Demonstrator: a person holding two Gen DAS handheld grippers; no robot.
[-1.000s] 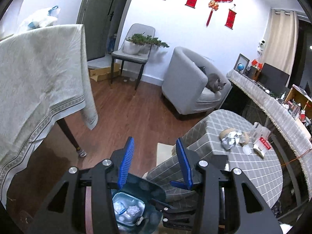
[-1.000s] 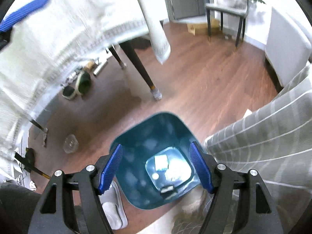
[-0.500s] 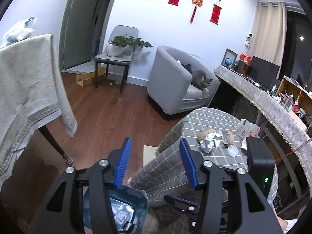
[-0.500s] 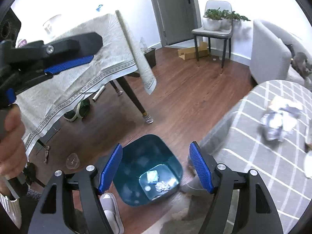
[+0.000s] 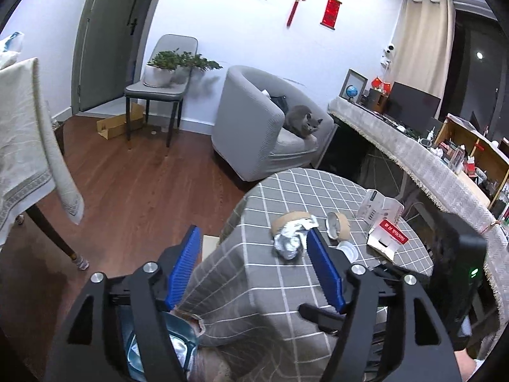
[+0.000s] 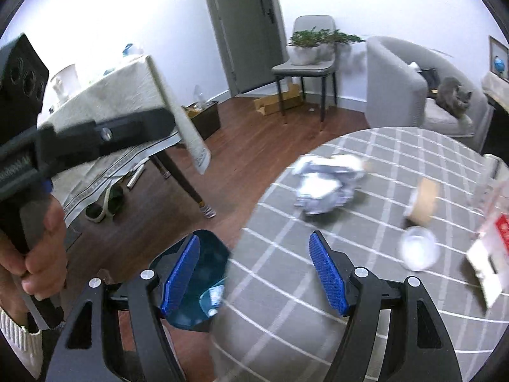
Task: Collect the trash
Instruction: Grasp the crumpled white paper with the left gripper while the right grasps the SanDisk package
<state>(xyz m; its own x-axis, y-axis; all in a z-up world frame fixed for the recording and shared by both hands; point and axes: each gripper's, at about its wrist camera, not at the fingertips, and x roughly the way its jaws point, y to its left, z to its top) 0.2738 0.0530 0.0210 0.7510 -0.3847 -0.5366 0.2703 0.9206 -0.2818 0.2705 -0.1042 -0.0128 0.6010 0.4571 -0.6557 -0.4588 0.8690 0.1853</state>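
A crumpled silver foil wad (image 5: 291, 242) (image 6: 324, 187) lies on the round table with the grey checked cloth (image 5: 305, 191) (image 6: 397, 286). Beside it are two brown tape rolls (image 5: 338, 224), a clear round lid (image 6: 418, 251) and a white-and-red box (image 5: 386, 235). My left gripper (image 5: 253, 269) hovers over the table's near edge, jaws opening, nothing between them; the foil sits just ahead of its right finger. My right gripper (image 6: 254, 275) is open and empty above the table edge. A teal bin (image 6: 197, 286) (image 5: 159, 347) holding trash stands on the floor below.
A cloth-covered table (image 5: 22, 146) stands at left. A grey armchair (image 5: 254, 133) with a grey cat (image 5: 302, 122) is behind the round table, a chair with a potted plant (image 5: 159, 86) by the door. A long cluttered counter (image 5: 429, 165) runs along the right. A hand (image 6: 35, 254) holds the left gripper.
Both grippers swung up and right from over the teal bin to the round table. The left jaws have spread wider. The foil and boxes came closer.
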